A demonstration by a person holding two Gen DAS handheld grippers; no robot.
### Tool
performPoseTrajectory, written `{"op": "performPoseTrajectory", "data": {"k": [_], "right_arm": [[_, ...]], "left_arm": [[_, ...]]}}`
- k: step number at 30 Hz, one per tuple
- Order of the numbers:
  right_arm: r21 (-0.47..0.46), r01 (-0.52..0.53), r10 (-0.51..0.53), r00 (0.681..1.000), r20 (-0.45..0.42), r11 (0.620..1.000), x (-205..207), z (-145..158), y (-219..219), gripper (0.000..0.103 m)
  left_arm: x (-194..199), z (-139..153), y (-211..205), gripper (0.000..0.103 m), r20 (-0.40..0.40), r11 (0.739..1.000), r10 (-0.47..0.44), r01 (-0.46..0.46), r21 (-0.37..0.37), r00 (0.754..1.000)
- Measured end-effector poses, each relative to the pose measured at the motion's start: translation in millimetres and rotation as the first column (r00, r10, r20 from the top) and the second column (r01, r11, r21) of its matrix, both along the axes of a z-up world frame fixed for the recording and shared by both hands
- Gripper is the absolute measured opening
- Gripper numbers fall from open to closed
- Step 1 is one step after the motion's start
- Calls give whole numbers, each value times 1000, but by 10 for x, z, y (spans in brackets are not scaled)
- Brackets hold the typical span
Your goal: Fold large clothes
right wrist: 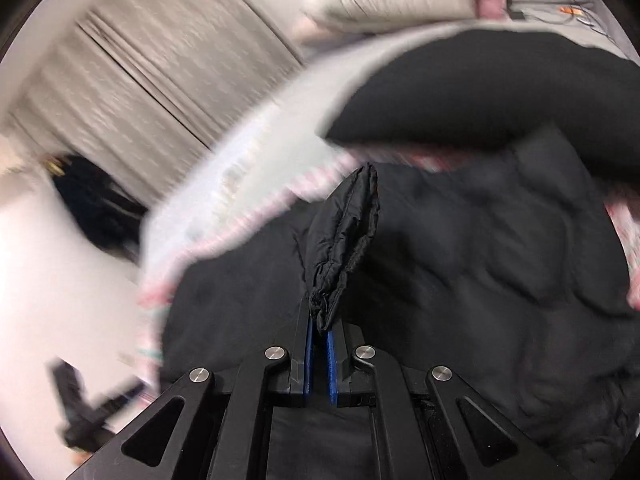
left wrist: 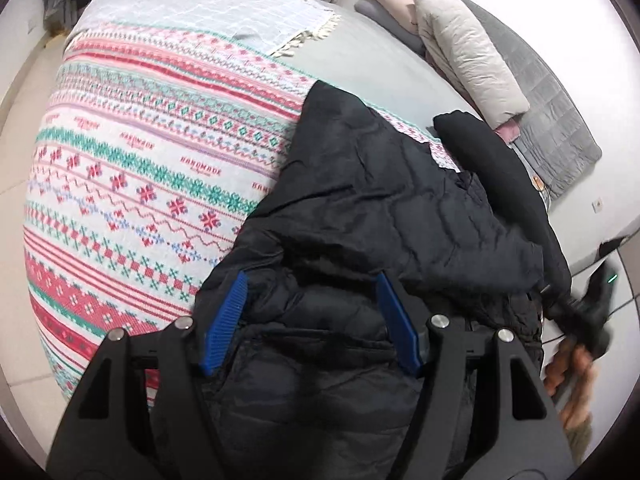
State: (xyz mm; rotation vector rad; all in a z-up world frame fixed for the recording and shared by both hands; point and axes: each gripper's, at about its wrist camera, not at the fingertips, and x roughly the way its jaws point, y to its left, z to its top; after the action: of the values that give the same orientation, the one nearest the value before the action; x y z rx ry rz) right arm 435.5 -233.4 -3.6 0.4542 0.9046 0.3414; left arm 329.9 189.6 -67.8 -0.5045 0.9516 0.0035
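A black quilted puffer jacket (left wrist: 372, 208) lies on a bed with a patterned pink, green and white blanket (left wrist: 140, 168). My left gripper (left wrist: 310, 284) is open, its blue pads (left wrist: 230, 312) spread just above the jacket's near part, holding nothing. My right gripper (right wrist: 320, 320) is shut on a bunched elastic cuff of the jacket (right wrist: 344, 248), which sticks up from between the blue pads. The rest of the jacket (right wrist: 460, 280) spreads below it. The right wrist view is blurred by motion. In the left wrist view the right gripper shows blurred at the far right (left wrist: 592, 300).
A cream puffer garment (left wrist: 468, 56) and folded grey and pink clothes (left wrist: 384, 4) lie at the bed's far right by a grey quilt (left wrist: 552, 104). A black cushion-like item (right wrist: 480, 88) lies beyond the jacket. Curtains (right wrist: 160, 64) and a tiled floor (left wrist: 24, 112) surround the bed.
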Motion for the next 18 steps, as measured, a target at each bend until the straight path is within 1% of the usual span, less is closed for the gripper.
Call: {"op": "performPoseTrajectory", "data": {"k": [2,4,5,7,8,10,11,12,15,18], "right_arm": [[-34,-12,9,996,-87,999,77,-354,53,9],[-10,-45,42,986,-162,999,95,-557,121,9],[16,-42,44,984,-175,999,42,-585,129,9],[33,-51,56,984,-170,998,-10,-502,116,11],[27,-67,71,983,-169,997,-23,-434,87,13],[-18,-76,72,985,-158,997,-89,-255,-71,16],[-27,-64,59,987,-148,998,-98,-194,-121,16],[-26,-26,23,991,-132,999,-121,-140,-311,17],[27,64,-60,989,-136,998,-88,-154,-739,18],[33,92,-88,991,-100,995,-68,-116,-887,20]], "left_arm": [[24,-34,-8,68,-12,1000,2,-2,8,1000],[29,-47,-11,68,-18,999,6,-6,34,1000],[29,-42,3,68,-18,999,8,-7,42,1000],[17,-15,67,68,-8,999,20,-20,43,1000],[10,-2,98,68,-4,999,27,-27,40,1000],[-2,9,136,68,1,999,31,-31,36,1000],[-4,1,143,68,-1,999,28,-28,39,1000],[-8,-10,143,68,-5,999,24,-24,46,1000],[-29,-24,115,68,-12,998,6,-5,58,1000],[-32,-19,53,68,-7,998,-12,13,67,1000]]}}
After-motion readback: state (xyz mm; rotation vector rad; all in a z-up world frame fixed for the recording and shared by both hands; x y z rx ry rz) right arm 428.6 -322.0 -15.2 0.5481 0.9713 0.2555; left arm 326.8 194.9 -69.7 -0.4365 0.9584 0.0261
